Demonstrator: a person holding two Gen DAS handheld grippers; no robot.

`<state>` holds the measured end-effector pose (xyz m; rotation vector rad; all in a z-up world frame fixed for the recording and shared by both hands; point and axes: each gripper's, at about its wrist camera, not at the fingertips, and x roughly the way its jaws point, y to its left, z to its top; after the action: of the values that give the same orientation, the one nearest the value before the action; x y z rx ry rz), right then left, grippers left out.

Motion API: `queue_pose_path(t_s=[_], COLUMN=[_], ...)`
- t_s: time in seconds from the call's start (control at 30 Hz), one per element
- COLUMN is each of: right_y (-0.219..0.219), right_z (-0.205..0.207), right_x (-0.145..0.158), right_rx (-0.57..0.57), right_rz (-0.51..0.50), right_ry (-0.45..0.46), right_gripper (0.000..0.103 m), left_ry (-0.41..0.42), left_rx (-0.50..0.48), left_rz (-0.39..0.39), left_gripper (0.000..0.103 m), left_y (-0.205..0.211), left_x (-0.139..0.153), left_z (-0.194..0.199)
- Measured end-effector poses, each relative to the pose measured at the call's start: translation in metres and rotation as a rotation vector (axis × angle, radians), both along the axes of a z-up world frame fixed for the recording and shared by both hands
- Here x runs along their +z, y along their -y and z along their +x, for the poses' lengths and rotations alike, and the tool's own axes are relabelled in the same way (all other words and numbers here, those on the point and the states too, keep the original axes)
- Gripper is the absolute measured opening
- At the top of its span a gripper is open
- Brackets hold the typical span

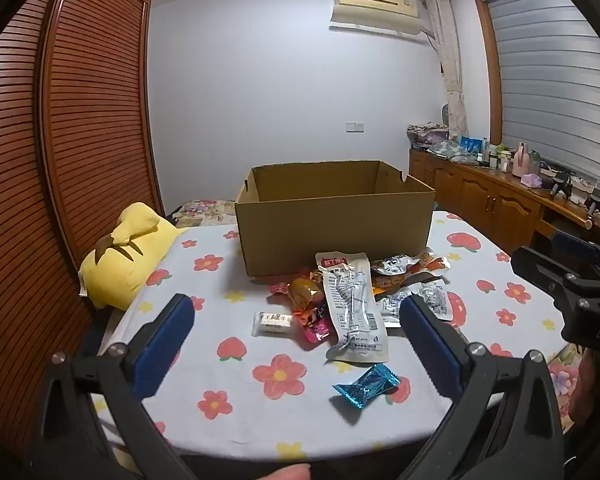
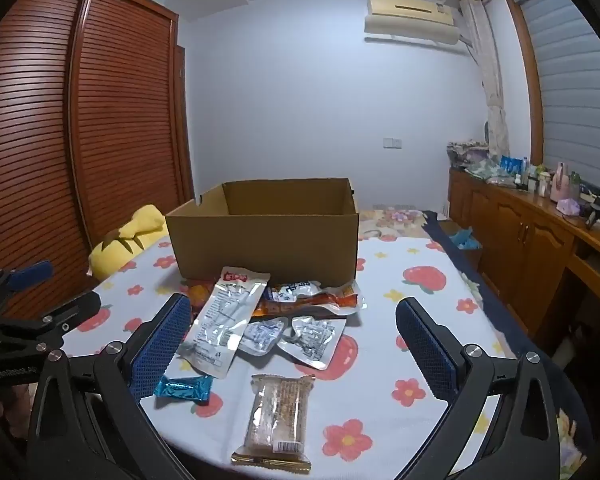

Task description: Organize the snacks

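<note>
An open cardboard box [image 1: 332,236] stands on the flowered tablecloth, also in the right wrist view [image 2: 264,240]. Before it lies a heap of snack packets: a long silver pouch [image 1: 354,308] [image 2: 224,320], a blue candy [image 1: 366,385] [image 2: 185,388], a small white bar [image 1: 273,323], an orange packet [image 1: 306,294], and a clear-wrapped brown cake [image 2: 278,416]. My left gripper [image 1: 296,344] is open and empty above the near table edge. My right gripper [image 2: 294,344] is open and empty, above the brown cake.
A yellow plush toy [image 1: 128,256] lies at the table's left edge. A slatted wooden wardrobe [image 1: 80,120] is at the left. A cluttered wooden sideboard [image 2: 540,232] runs along the right. The tablecloth [image 2: 420,360] shows bare at the right.
</note>
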<state>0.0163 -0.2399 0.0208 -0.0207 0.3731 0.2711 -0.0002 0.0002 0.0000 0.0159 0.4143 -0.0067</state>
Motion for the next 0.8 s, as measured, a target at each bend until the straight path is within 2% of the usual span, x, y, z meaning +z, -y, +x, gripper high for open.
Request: queue_pose_path(t_s=[0.8], right_y=[0.0035], right_z=[0.0010], right_x=[-0.0083], right_rx=[-0.019], right_rz=[-0.010], right_ry=[-0.014], right_gripper=[0.103], left_ry=[0.004], left_rx=[0.013], left_rz=[0.011], left_gripper=[0.103], left_y=[-0.0073], left_x=[-0.0005], left_z=[-0.0027])
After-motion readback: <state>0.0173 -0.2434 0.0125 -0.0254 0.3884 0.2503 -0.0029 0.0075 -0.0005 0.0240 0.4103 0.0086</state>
